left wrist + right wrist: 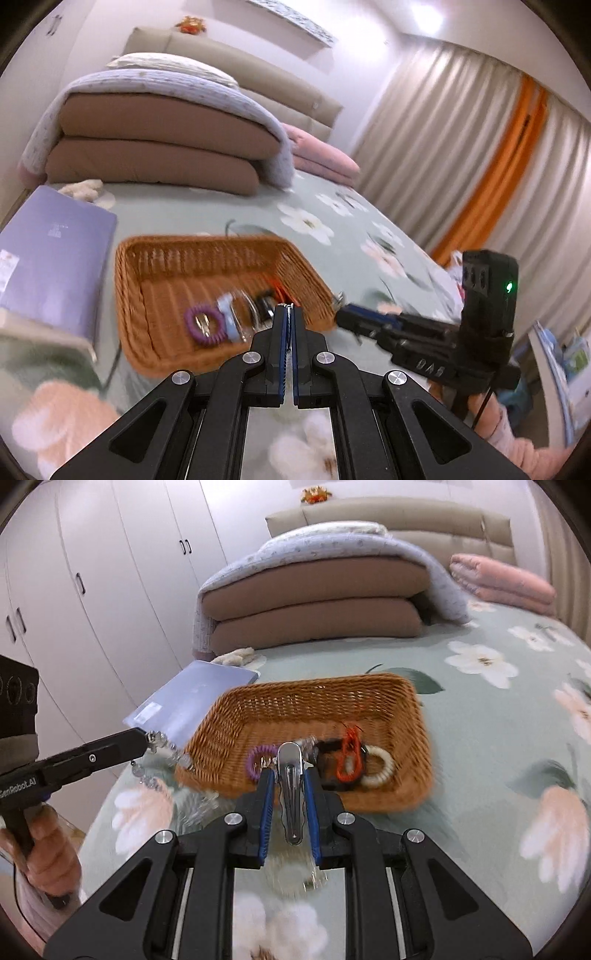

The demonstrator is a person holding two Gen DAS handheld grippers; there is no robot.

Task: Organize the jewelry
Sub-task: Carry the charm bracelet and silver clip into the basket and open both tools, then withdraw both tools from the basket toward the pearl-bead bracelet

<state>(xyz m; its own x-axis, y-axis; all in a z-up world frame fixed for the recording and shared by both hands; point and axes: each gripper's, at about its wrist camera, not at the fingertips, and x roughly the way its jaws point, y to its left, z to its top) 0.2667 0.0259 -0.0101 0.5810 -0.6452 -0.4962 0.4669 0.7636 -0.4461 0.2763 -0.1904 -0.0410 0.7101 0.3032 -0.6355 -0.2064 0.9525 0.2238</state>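
Observation:
A brown wicker basket (133, 288) (406, 709) sits on the floral bedspread. It holds a purple coil band (192, 317) (253, 760), a red item (349, 760), a white ring (384, 766) and other small pieces. My right gripper (290, 775) is shut on a silver snap hair clip (291, 786), held just in front of the basket's near rim. My left gripper (289, 310) is shut on a clear bead bracelet (162, 746), which hangs from its tip left of the basket. The right gripper (341, 314) shows at the basket's right corner in the left wrist view.
A lilac box (55, 254) (192, 698) lies left of the basket. Folded quilts (159, 140) (314, 602) and a pink blanket (502, 579) are stacked behind it. Wardrobe doors (92, 590) stand to the left, curtains (461, 147) to the right.

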